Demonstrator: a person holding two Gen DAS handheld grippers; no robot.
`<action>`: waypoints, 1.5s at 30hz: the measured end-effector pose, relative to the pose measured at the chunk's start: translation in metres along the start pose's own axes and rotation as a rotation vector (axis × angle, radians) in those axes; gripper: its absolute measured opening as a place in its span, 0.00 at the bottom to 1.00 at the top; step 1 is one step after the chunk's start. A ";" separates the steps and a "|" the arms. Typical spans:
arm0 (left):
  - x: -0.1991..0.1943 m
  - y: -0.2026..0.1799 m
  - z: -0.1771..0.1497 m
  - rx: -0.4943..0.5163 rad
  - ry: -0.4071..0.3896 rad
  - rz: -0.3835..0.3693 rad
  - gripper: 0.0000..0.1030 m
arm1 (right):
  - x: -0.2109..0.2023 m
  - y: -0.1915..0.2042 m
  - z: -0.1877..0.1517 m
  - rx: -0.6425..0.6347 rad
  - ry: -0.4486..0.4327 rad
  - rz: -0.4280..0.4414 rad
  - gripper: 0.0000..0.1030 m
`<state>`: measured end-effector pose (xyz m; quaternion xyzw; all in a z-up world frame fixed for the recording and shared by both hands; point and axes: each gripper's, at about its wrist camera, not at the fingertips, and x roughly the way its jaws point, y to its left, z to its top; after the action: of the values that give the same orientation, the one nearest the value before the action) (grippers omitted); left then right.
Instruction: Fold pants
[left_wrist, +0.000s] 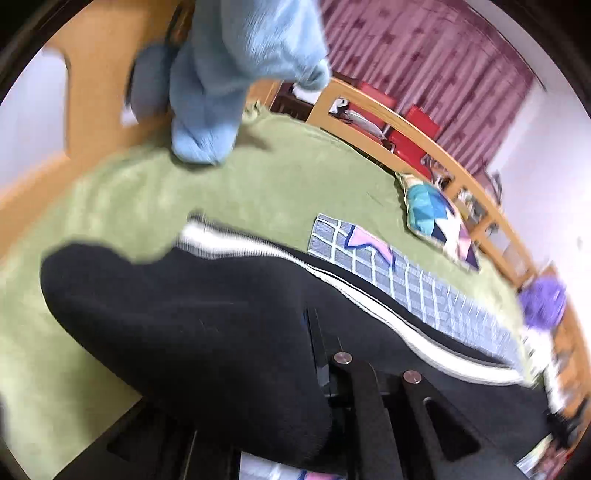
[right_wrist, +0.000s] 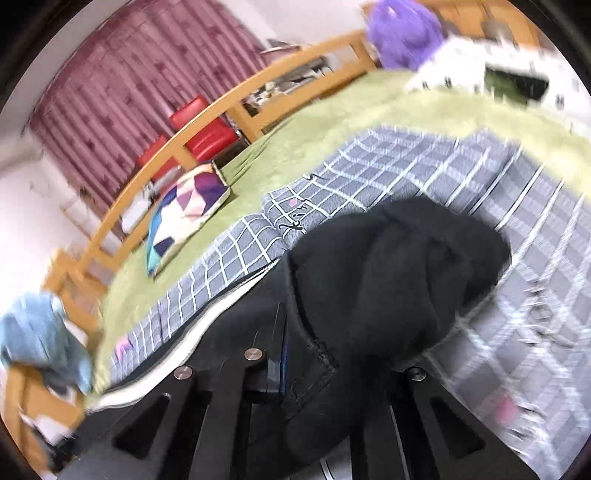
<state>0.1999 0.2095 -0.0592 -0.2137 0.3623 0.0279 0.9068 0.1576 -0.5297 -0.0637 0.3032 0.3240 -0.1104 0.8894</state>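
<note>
The black pants (left_wrist: 177, 332) with a white side stripe (left_wrist: 369, 295) were on a bed, lying over a green blanket (left_wrist: 147, 192) and a grey checked sheet (right_wrist: 406, 162). The left gripper (left_wrist: 328, 354) had its jaws pressed shut on one part of the black cloth. The right gripper (right_wrist: 295, 354) had its jaws pressed shut on another part, and the cloth bunched up in a big lump just past its tips. Both pictures were blurry, so it was hard to tell which end of the pants each one held. The pants looked lifted a little at the gripped spots, while the rest hung down and rested on the bed. No neat fold could be seen yet. It looked like the job was near its start, with the pants picked up but not laid flat or doubled over. The legs would still need to be put together, and then the pants would need to be folded in half. A colourful cushion (right_wrist: 184, 210) sat well apart on the blanket near the wooden bed rail (right_wrist: 207, 118). A light blue fuzzy thing (left_wrist: 221, 81) and a purple fluffy thing (right_wrist: 402, 29) were near the edges of the bed.
</note>
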 end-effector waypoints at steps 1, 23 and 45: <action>-0.014 0.006 -0.006 -0.001 0.005 0.001 0.11 | -0.020 0.003 -0.007 -0.039 0.007 -0.005 0.09; -0.051 0.054 -0.134 0.009 0.189 0.181 0.72 | -0.050 -0.131 -0.112 0.185 0.117 -0.029 0.87; -0.089 0.075 -0.095 0.075 0.056 0.104 0.72 | -0.117 -0.108 -0.088 -0.184 0.093 -0.371 0.58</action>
<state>0.0581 0.2477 -0.0884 -0.1610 0.3989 0.0554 0.9010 -0.0191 -0.5621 -0.0923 0.1608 0.4236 -0.2281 0.8618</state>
